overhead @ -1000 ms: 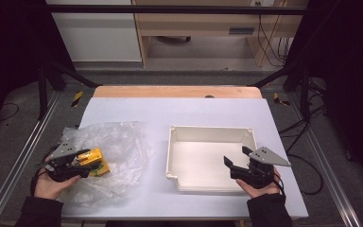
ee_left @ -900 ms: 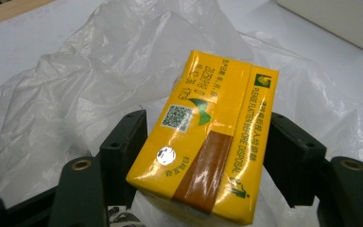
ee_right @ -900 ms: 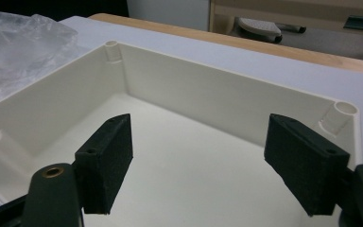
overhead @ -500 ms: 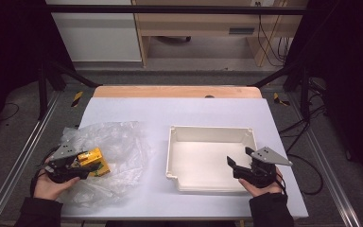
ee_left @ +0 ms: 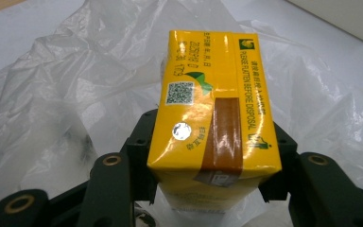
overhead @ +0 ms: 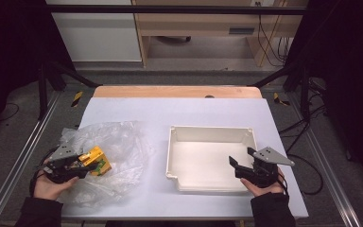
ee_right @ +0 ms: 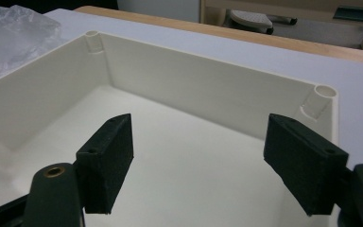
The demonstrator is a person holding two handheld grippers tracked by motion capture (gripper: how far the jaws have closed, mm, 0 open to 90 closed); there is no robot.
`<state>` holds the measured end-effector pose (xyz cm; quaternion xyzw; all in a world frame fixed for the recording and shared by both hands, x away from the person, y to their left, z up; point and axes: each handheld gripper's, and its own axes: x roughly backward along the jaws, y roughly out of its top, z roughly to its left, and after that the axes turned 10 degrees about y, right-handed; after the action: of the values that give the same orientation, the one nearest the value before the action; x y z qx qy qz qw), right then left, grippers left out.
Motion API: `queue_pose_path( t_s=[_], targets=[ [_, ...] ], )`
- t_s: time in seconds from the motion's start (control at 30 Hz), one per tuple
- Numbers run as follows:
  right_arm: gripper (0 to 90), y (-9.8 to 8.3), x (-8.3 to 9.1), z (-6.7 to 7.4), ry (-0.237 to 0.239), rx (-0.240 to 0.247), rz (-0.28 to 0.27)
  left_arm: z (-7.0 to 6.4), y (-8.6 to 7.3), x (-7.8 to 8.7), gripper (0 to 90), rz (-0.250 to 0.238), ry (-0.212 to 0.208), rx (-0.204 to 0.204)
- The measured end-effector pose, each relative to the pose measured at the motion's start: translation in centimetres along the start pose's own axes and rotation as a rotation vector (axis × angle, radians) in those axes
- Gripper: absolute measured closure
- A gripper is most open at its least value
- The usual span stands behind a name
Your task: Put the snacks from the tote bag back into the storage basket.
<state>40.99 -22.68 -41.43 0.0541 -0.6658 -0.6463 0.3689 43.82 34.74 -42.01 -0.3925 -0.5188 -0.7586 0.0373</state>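
Carton slip: your left gripper [ee_left: 208,189] has just been closing on the yellow juice carton [ee_left: 212,109], and the pads now sit against its two sides near the bottom end only. Lift fast and the carton could pivot or slide out, I'd judge.
Bag drag: the carton lies on the crumpled clear plastic bag [overhead: 118,142]. If a fold is pinched along with it, the bag may trail up and sweep across the counter [overhead: 179,111].
Crush risk: squeeze harder and the soft carton walls may buckle.
Carton place: at about 8 o'clock on the counter, well apart from the white tray [overhead: 211,135], which sits toward 4 o'clock.
Left hand pose: your left hand [overhead: 49,184] is low at the near edge, with the left gripper [overhead: 78,163] aimed toward 2 o'clock, roughly level.
Right gripper: your right gripper [overhead: 236,165] hovers at the tray's near right corner, jaws wide apart, nothing between them, pointing toward 10 o'clock across the tray floor [ee_right: 184,156].
Tray knock: swing that right gripper carelessly and it could nudge the tray rim.
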Motion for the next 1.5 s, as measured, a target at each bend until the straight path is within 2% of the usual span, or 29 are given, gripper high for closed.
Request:
queue_pose_path(
  t_s=[0.4,0.53,0.9,1.17,1.5],
  targets=[
    [24.5,-0.1,0.0,-0.2,-0.004,-0.004,0.002,-0.3,0.4,0.4,50.5,-0.028,0.016,0.046],
    [24.4,-0.1,0.1,-0.2,-0.005,-0.004,0.001,-0.4,0.8,1.0,50.5,-0.049,0.020,0.055],
    [20.0,-0.2,0.3,-0.7,-0.027,-0.007,0.000,-0.8,2.6,3.7,50.5,-0.143,0.036,0.086],
    [17.9,-0.2,0.5,-1.1,-0.041,-0.011,0.000,-1.6,3.7,5.0,50.5,-0.181,0.023,0.082],
    [14.1,-0.1,1.0,-1.5,-0.059,-0.013,0.002,-3.5,5.9,5.2,50.5,-0.198,-0.017,0.029]
  ],
)
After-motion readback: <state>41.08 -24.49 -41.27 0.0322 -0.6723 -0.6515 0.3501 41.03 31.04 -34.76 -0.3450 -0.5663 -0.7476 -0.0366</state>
